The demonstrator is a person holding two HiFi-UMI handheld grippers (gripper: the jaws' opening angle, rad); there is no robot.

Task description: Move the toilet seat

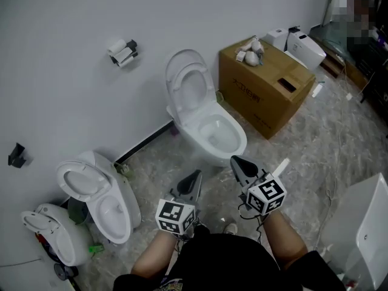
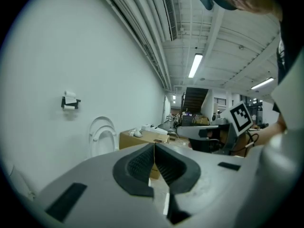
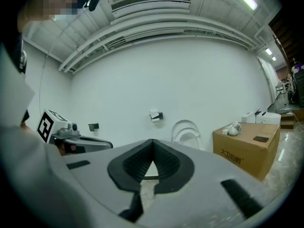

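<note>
Both grippers sit low in the head view, close to the person's body. The left gripper [image 1: 193, 179] and the right gripper [image 1: 237, 162] each have their jaws closed with nothing between them, and each gripper's own view shows the ribbed pads meeting at the tip.

Straight ahead on the floor stands a white toilet [image 1: 213, 137], with a cardboard box [image 1: 260, 96] to its right and a second toilet [image 1: 106, 205] well off to the left. Judging by where the jaws point, the middle toilet is the target.

Its toilet seat [image 1: 177, 90] is raised and leans back near the wall. The long axis of the seat runs up from the hinge at the back of the bowl to its free top edge. It lies beyond the bowl, ahead of both grippers and apart from them. The right gripper is nearer, with its tip close to the front rim of the bowl. From the right jaws the seat lies ahead and slightly right; from the left jaws it lies ahead and to the left.

A paper roll holder [image 1: 123, 52] hangs on the wall to the left of the seat.
</note>
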